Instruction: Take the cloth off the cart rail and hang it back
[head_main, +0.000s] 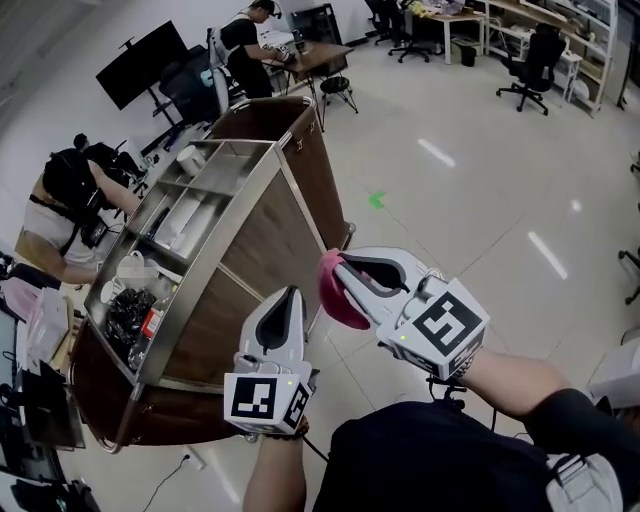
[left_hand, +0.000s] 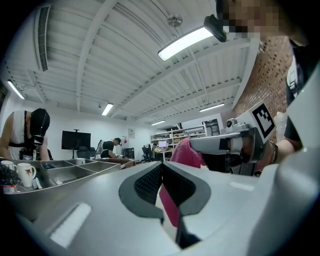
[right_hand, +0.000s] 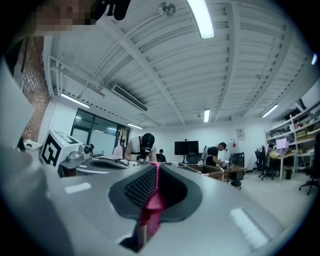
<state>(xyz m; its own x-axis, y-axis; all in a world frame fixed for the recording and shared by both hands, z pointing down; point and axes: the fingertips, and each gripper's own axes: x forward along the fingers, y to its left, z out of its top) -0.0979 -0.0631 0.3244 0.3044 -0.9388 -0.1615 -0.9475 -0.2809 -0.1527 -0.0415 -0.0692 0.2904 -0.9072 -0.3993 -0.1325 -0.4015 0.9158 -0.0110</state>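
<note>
A pink cloth (head_main: 338, 297) hangs bunched from my right gripper (head_main: 334, 262), which is shut on it; in the right gripper view the cloth (right_hand: 152, 202) runs up between the dark pads to the tips. My left gripper (head_main: 290, 293) is just left of the cloth, jaws together with nothing between the pads. In the left gripper view the cloth (left_hand: 186, 152) shows under the right gripper's jaw, and more pink shows through the gap lower down. Both grippers hover off the near right side of the cart (head_main: 255, 250), which has wooden sides and a metal top tray (head_main: 222, 172).
The cart's tray compartments hold white cups (head_main: 130, 266), a dark bundle (head_main: 127, 315) and other small items. One person (head_main: 70, 205) sits at a desk on the left. Another person (head_main: 245, 45) works at a far table. Office chairs (head_main: 530, 65) stand at the back right, and a green mark (head_main: 376, 200) is on the floor.
</note>
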